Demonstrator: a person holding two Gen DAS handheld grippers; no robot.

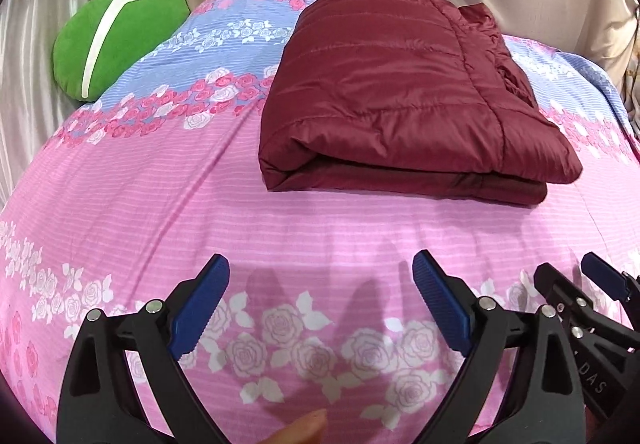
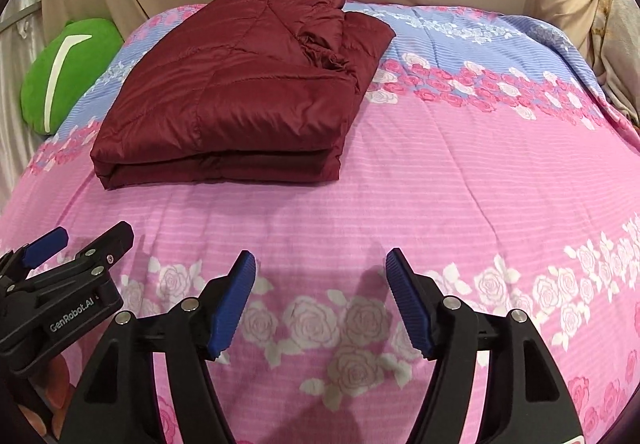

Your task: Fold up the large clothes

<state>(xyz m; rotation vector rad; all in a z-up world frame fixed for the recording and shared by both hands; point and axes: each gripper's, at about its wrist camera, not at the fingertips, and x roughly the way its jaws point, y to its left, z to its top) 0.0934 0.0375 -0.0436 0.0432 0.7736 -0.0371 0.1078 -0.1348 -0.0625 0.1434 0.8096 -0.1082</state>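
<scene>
One jacket, one cushion, two tongs

Green pillow partly hidden behind bed. Jacket underside hidden. Right gripper cut off by picture edge.

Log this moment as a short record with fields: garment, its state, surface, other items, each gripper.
garment: maroon quilted jacket
state: folded into a compact stack, lying flat, nothing gripping it
surface: pink and blue floral bedspread
other items: green plush cushion at the bed's far left edge, apart from the jacket
left gripper: fingers apart, empty, short of the jacket
right gripper: fingers apart, empty, short of the jacket
</scene>
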